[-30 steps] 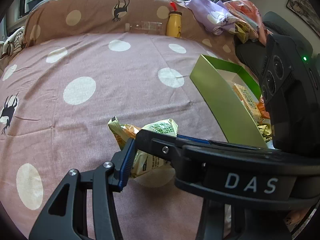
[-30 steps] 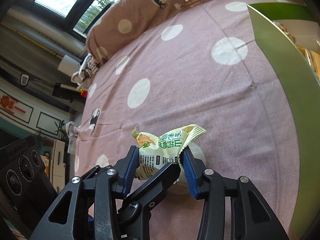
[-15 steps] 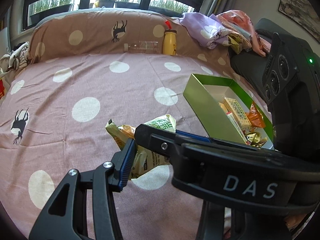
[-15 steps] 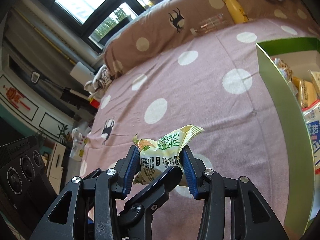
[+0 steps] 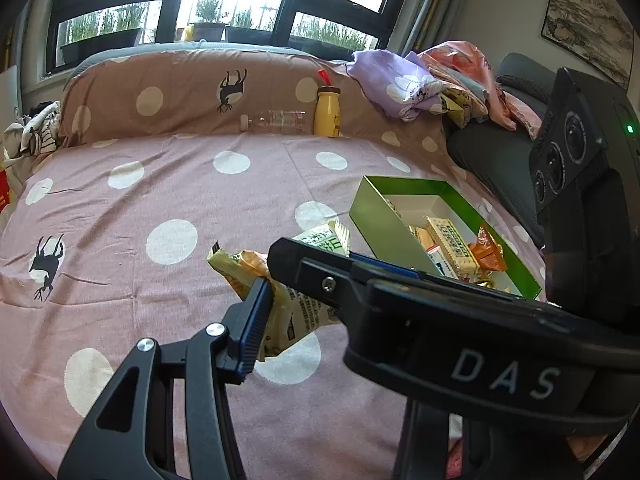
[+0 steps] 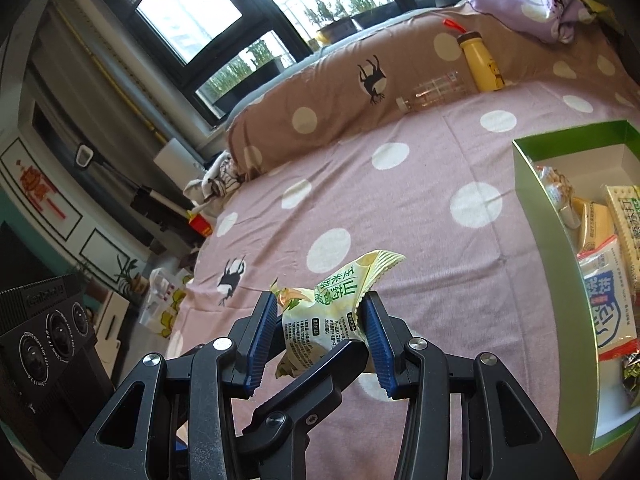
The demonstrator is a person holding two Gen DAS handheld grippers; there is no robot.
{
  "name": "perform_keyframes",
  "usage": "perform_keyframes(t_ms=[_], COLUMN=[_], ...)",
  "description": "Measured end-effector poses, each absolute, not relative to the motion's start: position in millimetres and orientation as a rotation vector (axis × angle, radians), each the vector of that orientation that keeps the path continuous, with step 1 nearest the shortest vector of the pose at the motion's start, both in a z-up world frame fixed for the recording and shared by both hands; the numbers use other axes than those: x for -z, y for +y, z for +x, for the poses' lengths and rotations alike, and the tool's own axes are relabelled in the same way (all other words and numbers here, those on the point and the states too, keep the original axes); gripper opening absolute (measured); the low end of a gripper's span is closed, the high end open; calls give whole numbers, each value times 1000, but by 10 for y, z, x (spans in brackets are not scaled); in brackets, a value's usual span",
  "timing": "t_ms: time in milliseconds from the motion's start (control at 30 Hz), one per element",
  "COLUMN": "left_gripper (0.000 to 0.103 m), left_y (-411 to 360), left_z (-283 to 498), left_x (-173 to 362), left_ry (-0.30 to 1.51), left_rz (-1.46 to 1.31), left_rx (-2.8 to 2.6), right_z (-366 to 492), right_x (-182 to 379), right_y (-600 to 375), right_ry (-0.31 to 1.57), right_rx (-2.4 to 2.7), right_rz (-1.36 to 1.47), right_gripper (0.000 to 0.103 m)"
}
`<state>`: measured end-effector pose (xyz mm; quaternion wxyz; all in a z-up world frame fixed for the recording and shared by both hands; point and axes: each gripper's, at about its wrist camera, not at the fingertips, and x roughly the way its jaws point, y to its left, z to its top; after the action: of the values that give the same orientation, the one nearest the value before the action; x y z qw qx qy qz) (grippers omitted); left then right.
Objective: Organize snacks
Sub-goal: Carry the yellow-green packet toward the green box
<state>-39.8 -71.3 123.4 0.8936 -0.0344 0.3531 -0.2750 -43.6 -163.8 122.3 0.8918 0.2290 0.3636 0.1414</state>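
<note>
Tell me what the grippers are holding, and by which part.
Both grippers' jaws pinch one crinkled pale-yellow-and-green snack packet by its opposite side edges, lifted above the bedspread.

A: How are the grippers built?

B: The left gripper (image 5: 280,292) and right gripper (image 6: 320,336) are made of matte black plastic, with cut-out triangular arms joined by silver screws (image 6: 223,344).

A: And the jaws?

B: Ribbed blue pads (image 6: 262,340) are fitted inside. White letters "DAS" (image 5: 506,374) are printed on one body, and a green light (image 5: 630,128) is lit.
</note>
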Motion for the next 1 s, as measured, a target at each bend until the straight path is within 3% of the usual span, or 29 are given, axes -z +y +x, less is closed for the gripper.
perform_keyframes(t_ms=[1000], left_gripper=[45], left_y=[-732], left_z=[-623], left_x=[-1516], left_ry=[596], left_rz=[-54], left_rx=[598], right_z=[-679], right_x=[-1522], right_y=[-1685], right_ry=[652], right_rx=[-271], right_rz=[419], right_gripper=[48])
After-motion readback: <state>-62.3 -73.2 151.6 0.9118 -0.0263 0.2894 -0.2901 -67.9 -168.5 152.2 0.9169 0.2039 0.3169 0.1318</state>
